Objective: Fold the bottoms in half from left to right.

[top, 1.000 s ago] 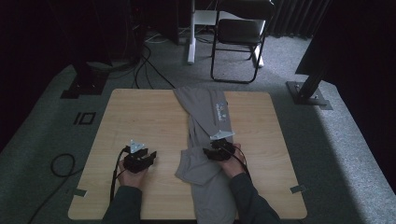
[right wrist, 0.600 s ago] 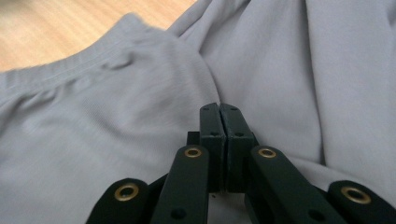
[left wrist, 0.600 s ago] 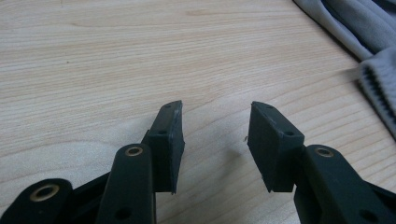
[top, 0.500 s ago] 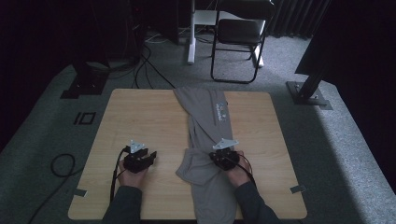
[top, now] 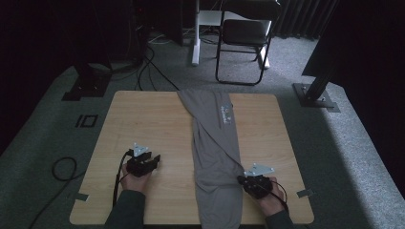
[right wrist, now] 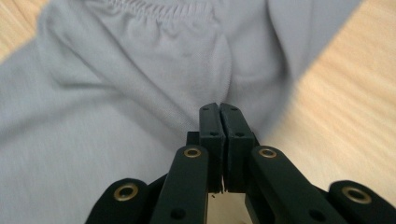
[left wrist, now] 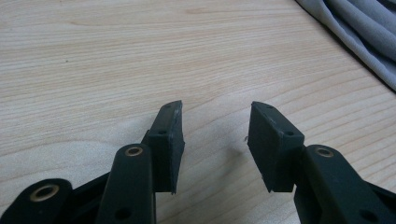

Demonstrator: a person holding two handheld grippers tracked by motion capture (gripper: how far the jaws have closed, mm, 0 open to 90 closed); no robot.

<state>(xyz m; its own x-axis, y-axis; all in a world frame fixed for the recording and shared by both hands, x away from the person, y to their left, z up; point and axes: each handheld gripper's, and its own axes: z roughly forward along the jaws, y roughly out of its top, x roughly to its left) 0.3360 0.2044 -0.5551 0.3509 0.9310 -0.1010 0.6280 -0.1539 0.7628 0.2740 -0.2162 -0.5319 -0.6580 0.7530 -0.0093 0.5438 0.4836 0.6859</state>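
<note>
Grey garment [top: 216,148] laid lengthwise down the wooden table [top: 148,119], its near end hanging past the front edge. Right gripper [right wrist: 219,112], jaws pressed together at the garment's right edge, apparently pinching a fold to draw it sideways. Left gripper [left wrist: 215,128], jaws apart and empty, rests on bare wood beside the cloth.

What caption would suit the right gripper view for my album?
Right gripper, black jaws pressed together, over the grey garment lying on the wooden table.
</note>
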